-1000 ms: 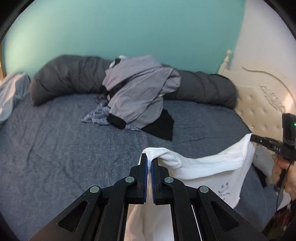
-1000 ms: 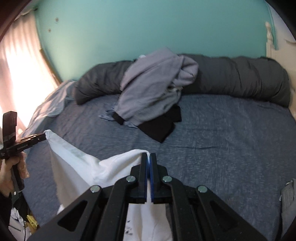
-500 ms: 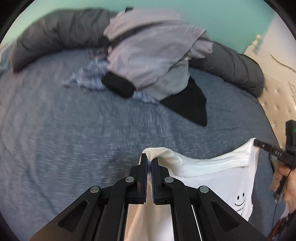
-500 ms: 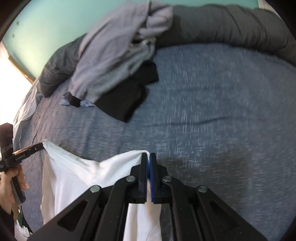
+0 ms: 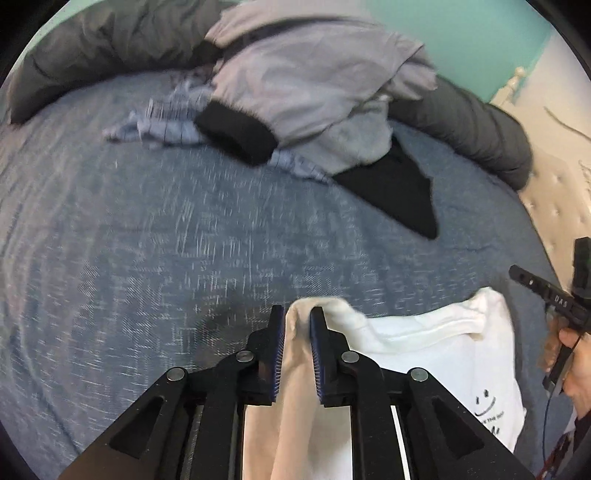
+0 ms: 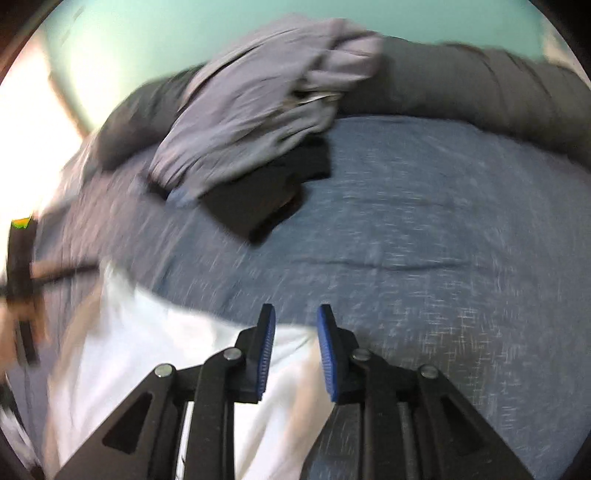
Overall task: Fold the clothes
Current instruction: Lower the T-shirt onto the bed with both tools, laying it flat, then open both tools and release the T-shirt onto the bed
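Lying on the blue-grey bed [image 5: 155, 266], the white T-shirt [image 5: 436, 354] is spread flat near the bed's near edge, a small smiley print showing on its right part. The left gripper [image 5: 297, 325] has just been opening its fingers: they stand a little apart with a fold of the T-shirt's corner still between them, and whether the pads still press on the cloth I cannot tell. The right gripper [image 6: 293, 321] has also just been opening; its blue-padded fingers are spread, the cloth lies below and to the left of them, and nothing is pinched between them. In the left wrist view the right gripper's black body shows at the T-shirt's far right corner, held in a hand [image 5: 576, 354]. Farther up the bed from the T-shirt sits a pile of clothes: a grey jacket [image 5: 314, 81] on top, a black garment [image 5: 399, 188] under its lower edge and a striped blue cloth [image 5: 166, 125] to its left. Behind the pile a dark grey rolled duvet [image 6: 480, 85] runs along the turquoise wall [image 6: 147, 33]. Both pictures are blurred.
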Motion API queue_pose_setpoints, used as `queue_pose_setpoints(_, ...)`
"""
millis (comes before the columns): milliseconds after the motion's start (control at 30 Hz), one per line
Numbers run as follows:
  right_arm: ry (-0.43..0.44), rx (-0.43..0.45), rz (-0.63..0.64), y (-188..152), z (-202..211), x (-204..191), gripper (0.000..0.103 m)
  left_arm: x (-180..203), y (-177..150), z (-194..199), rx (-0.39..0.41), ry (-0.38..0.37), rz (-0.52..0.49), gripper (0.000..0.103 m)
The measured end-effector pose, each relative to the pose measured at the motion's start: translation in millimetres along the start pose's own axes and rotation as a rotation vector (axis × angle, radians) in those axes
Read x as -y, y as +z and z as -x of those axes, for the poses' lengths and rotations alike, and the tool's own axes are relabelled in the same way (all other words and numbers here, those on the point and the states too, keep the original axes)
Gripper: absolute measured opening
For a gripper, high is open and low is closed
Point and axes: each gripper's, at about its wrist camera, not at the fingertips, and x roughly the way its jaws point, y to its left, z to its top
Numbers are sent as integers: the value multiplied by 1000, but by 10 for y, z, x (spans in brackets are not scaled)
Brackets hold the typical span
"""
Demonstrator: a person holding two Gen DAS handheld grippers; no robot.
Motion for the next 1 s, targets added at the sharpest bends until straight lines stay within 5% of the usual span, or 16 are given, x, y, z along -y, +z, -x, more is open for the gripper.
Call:
queue_pose_setpoints(133,60,-135,104,-204,-140,-294,23,71,-61,118,-7,24,-81,15)
queue_pose_setpoints(367,17,-284,131,-315,-539,-396,22,218,-131,-126,-85,8,-156,15)
queue_pose_setpoints(533,-15,-236,117,-117,-720,-369,22,246,-71,-388,-119,20,-166,15)
queue_pose_setpoints(800,-54,-23,-60,346,-622,26,22,72,263,-461,-31,41,-68,15)
queue_pose_setpoints(1000,-51,-77,31,142,-550,39,25,61,198,-432,-33,20,-118,15)
